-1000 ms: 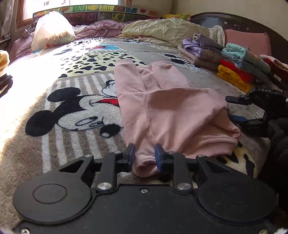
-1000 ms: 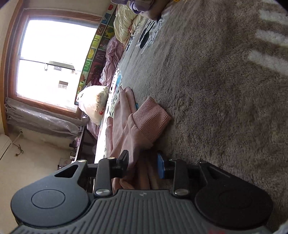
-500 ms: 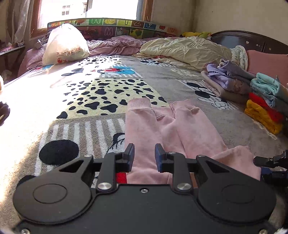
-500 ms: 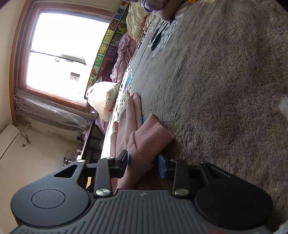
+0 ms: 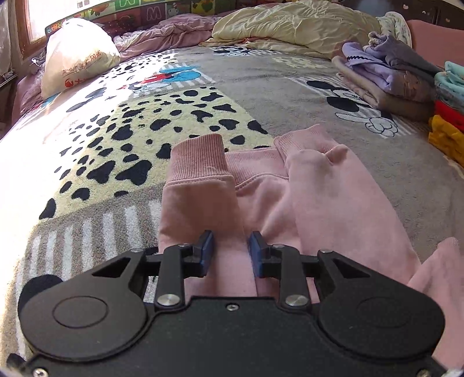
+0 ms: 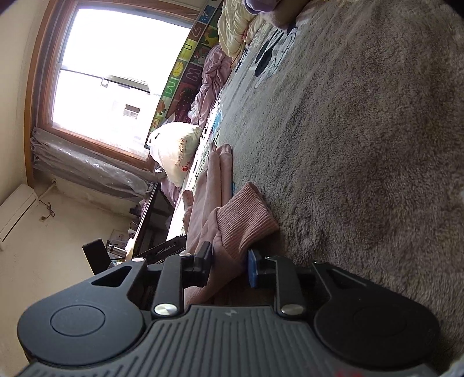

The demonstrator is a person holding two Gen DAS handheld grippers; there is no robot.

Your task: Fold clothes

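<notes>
Pink sweatpants [image 5: 324, 203] lie on the cartoon-print blanket [image 5: 121, 139], ribbed cuffs [image 5: 200, 159] pointing away. My left gripper [image 5: 230, 250] holds a fold of the pink fabric between its blue-padded fingers and has carried it over the legs. In the right wrist view, rolled sideways, my right gripper [image 6: 229, 265] grips the pink fabric beside a ribbed cuff [image 6: 246, 220], just above the blanket [image 6: 362, 145]. The left gripper's body [image 6: 165, 249] shows beyond the pants.
Stacks of folded clothes [image 5: 406, 78] sit at the right edge of the bed. A white plastic bag [image 5: 78, 52] and crumpled quilts [image 5: 290, 26] lie at the far side. A window [image 6: 116, 72] and a wall unit [image 6: 17, 208] are beyond the bed.
Both grippers have carried the waist end of the pants forward toward the cuffs, folding the pants over. The cuffs now look much closer in the left wrist view.
</notes>
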